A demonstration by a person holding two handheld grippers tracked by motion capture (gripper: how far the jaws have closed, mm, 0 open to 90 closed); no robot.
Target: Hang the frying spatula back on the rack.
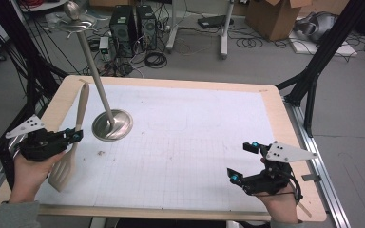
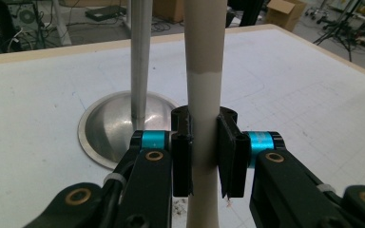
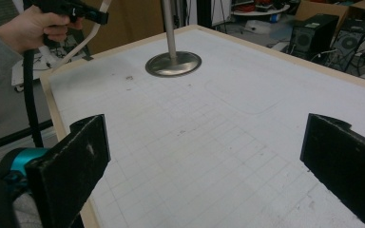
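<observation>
A beige spatula point(image 1: 74, 142) hangs over the table's left side, blade toward the near edge and handle pointing away. My left gripper point(image 1: 74, 136) is shut on its handle; in the left gripper view the handle point(image 2: 204, 95) rises between the two black pads point(image 2: 182, 156). A metal stand with a round base point(image 1: 112, 125) and a tall pole point(image 1: 95, 66) stands just right of the spatula. My right gripper point(image 1: 242, 162) hovers over the table's near right part, open, its pads point(image 3: 73, 161) wide apart with nothing between them.
The white gridded mat point(image 1: 180, 142) covers the wooden table point(image 1: 294, 142). Black frame legs point(image 1: 313, 71) stand at the right, with computer towers point(image 1: 130, 23), cables and a cardboard box point(image 1: 275, 16) on the floor behind.
</observation>
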